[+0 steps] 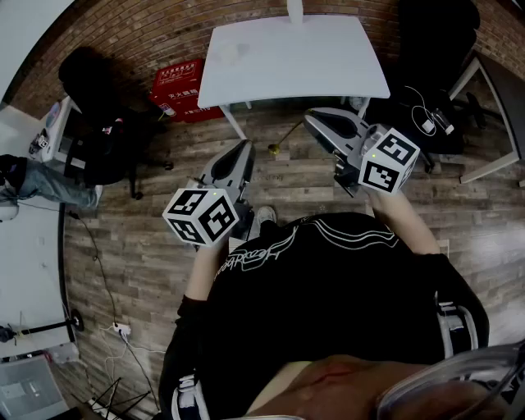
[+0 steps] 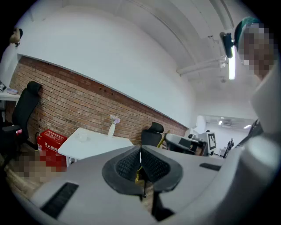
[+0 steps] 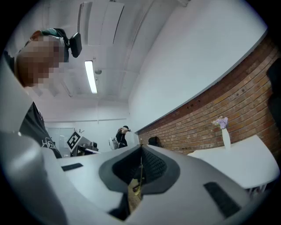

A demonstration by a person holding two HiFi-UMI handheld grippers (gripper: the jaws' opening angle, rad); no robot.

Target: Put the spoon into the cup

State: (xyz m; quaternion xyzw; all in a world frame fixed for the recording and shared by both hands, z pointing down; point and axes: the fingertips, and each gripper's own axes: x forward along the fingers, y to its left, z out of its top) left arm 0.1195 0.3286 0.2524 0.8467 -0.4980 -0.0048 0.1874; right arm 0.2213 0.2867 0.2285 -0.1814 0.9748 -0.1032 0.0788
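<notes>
Right gripper (image 1: 315, 120) (image 3: 140, 163): jaws were closed on the spoon, with no gap showing between the pads.
Spoon (image 1: 284, 137) (image 3: 135, 188): gold-coloured and thin. It stuck out past the right jaws' tips and slanted toward the left gripper's side, its rounded end hanging over the wooden floor (image 1: 148, 246). In the right gripper view it showed as a gold piece low in the seam of the jaws.
Left gripper (image 1: 244, 149) (image 2: 140, 159): jaws were pressed together with nothing held between the pads. It was near the right gripper but apart from it.
Cup (image 1: 232, 52) (image 2: 82, 137): clear, standing on the white tabletop (image 1: 328, 61), well ahead of both pairs of jaws and off to the left of the left jaws.
Vase (image 1: 294, 10) (image 2: 112, 128) (image 3: 225, 136): white, holding pale flowers, at the far edge of the tabletop beyond the cup.
Spoon and cup: well apart, the spoon short of the tabletop's near edge.
</notes>
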